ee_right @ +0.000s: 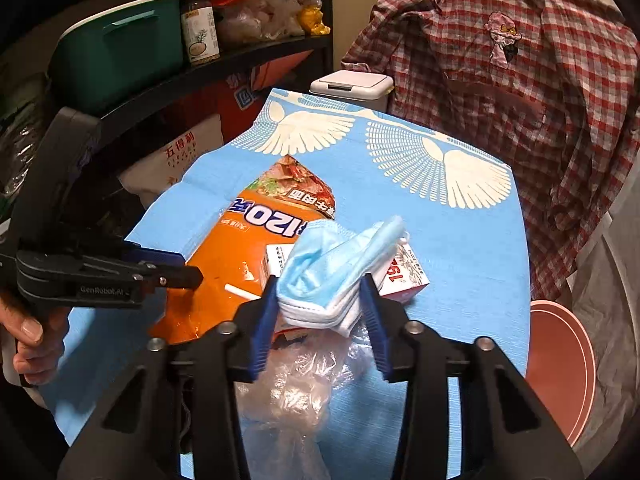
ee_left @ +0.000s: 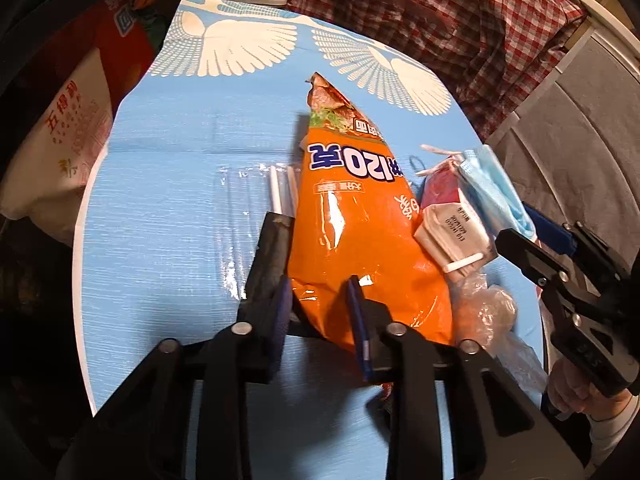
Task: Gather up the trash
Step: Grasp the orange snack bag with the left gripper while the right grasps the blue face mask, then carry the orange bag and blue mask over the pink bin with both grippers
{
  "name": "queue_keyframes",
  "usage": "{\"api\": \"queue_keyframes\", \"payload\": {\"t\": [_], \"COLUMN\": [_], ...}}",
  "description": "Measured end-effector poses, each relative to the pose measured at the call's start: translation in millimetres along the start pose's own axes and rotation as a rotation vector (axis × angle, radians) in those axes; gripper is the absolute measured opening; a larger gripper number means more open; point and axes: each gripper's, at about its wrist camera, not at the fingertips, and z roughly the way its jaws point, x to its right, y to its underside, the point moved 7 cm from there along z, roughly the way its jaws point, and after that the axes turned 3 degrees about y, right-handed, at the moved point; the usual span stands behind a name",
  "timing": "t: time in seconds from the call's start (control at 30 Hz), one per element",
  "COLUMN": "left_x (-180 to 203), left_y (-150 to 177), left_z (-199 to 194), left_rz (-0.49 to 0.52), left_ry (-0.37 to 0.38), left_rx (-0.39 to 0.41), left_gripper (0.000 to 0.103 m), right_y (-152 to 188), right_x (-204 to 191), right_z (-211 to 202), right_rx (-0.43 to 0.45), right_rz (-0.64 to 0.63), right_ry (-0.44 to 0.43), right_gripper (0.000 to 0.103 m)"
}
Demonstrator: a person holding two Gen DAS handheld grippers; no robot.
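An orange noodle wrapper [ee_left: 356,216] lies on the blue table [ee_left: 168,208]; it also shows in the right wrist view [ee_right: 228,248]. My left gripper [ee_left: 316,248] is shut on the wrapper's near edge. My right gripper [ee_right: 322,280] is shut on a folded blue face mask [ee_right: 336,264], seen at the right of the left wrist view [ee_left: 492,188]. A small red and white carton [ee_right: 404,276] lies under the mask. A crumpled clear plastic bag [ee_right: 296,380] lies below my right gripper.
A clear wrapper with white straws [ee_left: 276,188] lies left of the orange wrapper. A white lidded bin [ee_right: 352,84] stands behind the table. A checked shirt [ee_right: 500,72] hangs at the back right. Shelves with a green box [ee_right: 120,48] stand to the left.
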Motion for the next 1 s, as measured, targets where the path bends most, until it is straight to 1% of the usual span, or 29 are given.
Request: {"api": "queue_keyframes", "payload": {"t": [0.07,0.13,0.23,0.4,0.5,0.67,0.77,1.0], "left_x": [3.5,6.0,13.4,28.0,33.6,41.9,47.4,58.2], "left_y": [-1.7,-5.0,-11.4,-21.6,-27.2,-30.6,-30.5,-35.0], "left_z": [-4.4,-10.7,-23.5,-49.7,-63.7,-77.5,-84.4,-110.8], "left_rz": [0.006,0.015,0.026,0.063,0.078,0.092,0.097,0.111], "left_ry": [0.007,0.002,0.004,-0.011,-0.041,-0.056,-0.052,-0.085], "left_rx": [0.012,0.032,0.069,0.139,0.181,0.22,0.237,0.315], "left_gripper": [0.018,0.012,0.009,0.008,0.008,0.008,0.008,0.008], "right_y": [-0.3,-1.6,-3.6,-6.4,-6.7,-4.4,-2.4,-3.5], "right_x": [2.9,6.2,12.6,26.5,33.4,39.5,41.4,46.8], "right_z": [-4.6,-9.6,-21.4,-43.8,-55.3,-69.1,-75.5,-93.7], "right_rx": [0.011,0.023,0.049,0.093,0.112,0.136,0.146,0.186], "right_rz": [0.001,0.007,0.017,0.048,0.068,0.079,0.08,0.098], "right_ry": [0.002,0.006,0.011,0.021,0.021,0.027,0.03,0.03], "right_gripper": [0.03,0.028,0.027,0.027,0.027,0.027,0.027,0.027]}}
